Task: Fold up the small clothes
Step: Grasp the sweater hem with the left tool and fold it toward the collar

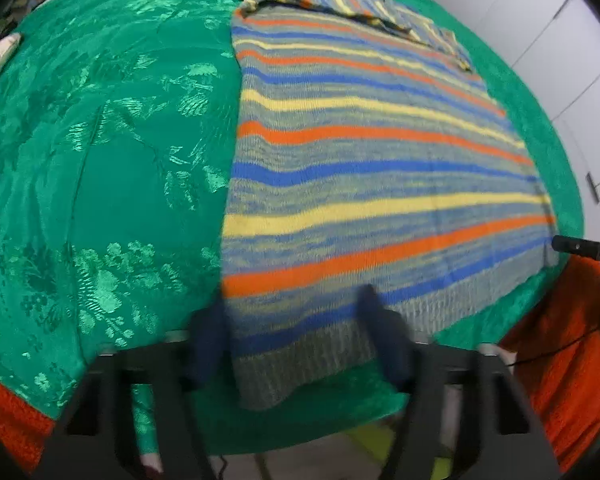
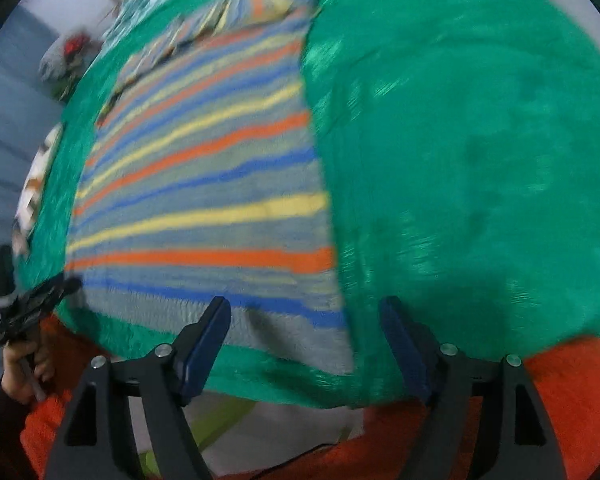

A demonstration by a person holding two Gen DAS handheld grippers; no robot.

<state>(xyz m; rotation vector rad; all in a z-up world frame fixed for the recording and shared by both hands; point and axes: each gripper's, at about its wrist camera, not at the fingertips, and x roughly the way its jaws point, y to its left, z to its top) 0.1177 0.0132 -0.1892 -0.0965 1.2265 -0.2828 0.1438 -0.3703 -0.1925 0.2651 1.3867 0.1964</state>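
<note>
Sweater hem corners between both tools' parted fingers.

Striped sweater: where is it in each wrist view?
Left wrist: sweater fills centre and right; its hem corner lies between the left gripper fingers.
Right wrist: sweater centre-left; hem corner between the right gripper fingers.
Shared landmark: folded sleeve across the far end.

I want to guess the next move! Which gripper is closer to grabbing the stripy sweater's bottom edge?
Probably the left gripper: its jaws already straddle the near corner of the striped sweater. The right gripper hangs with only one jaw over the hem.
</note>
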